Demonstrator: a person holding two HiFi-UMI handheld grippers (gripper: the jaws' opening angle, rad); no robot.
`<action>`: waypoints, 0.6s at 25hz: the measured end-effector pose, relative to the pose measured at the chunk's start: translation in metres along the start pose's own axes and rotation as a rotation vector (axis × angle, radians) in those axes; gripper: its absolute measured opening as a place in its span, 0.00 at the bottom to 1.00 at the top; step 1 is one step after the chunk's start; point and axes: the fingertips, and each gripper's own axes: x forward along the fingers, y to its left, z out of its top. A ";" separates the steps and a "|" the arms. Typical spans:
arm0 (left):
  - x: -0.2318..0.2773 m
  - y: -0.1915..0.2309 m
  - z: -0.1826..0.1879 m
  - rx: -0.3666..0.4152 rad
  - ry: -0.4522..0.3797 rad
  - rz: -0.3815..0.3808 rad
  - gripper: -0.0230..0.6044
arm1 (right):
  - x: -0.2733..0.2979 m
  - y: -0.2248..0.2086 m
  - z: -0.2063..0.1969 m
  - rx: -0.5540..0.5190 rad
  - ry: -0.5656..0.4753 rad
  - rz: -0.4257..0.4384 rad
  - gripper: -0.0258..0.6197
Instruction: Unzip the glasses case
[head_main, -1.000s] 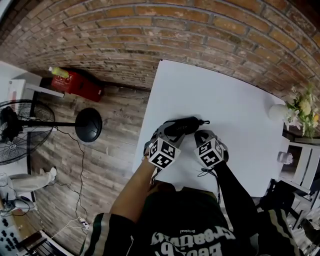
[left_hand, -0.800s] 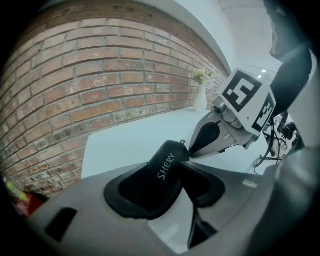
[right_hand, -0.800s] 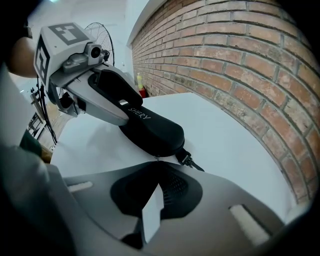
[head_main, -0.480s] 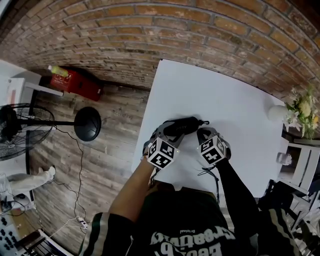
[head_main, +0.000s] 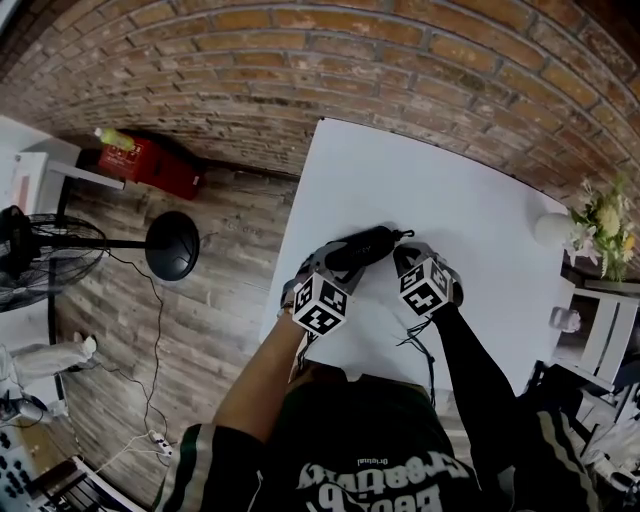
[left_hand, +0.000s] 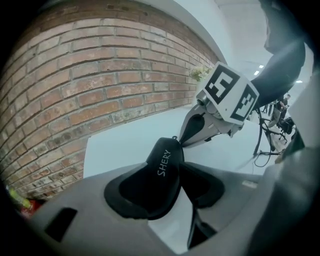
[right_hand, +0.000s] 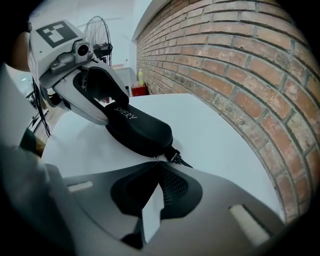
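Left gripper view: left hand-held gripper (left_hand: 179, 161) clamps glasses case (left_hand: 160, 176); right hand-held gripper (right_hand: 159, 166) pinches its zipper pull (right_hand: 157, 159).

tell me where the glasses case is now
In the head view the glasses case sits left of centre on the table, between the grippers: the left gripper clamps its left end, the right gripper pinches the zipper pull at its right end.

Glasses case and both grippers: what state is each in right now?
glasses case: zipped shut as far as can be seen, one end clamped.
zipper pull: at the case's strap end, pinched.
left gripper: shut on the glasses case.
right gripper: shut on the zipper pull.
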 end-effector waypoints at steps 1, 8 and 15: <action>0.000 0.000 0.000 0.000 0.000 0.001 0.34 | 0.001 -0.002 0.001 -0.006 0.001 -0.001 0.06; 0.000 0.000 0.000 -0.024 -0.015 0.001 0.34 | 0.010 -0.015 0.007 -0.025 0.012 -0.001 0.06; -0.020 -0.004 0.000 0.032 0.040 0.076 0.32 | -0.001 -0.007 -0.006 0.027 0.027 0.001 0.06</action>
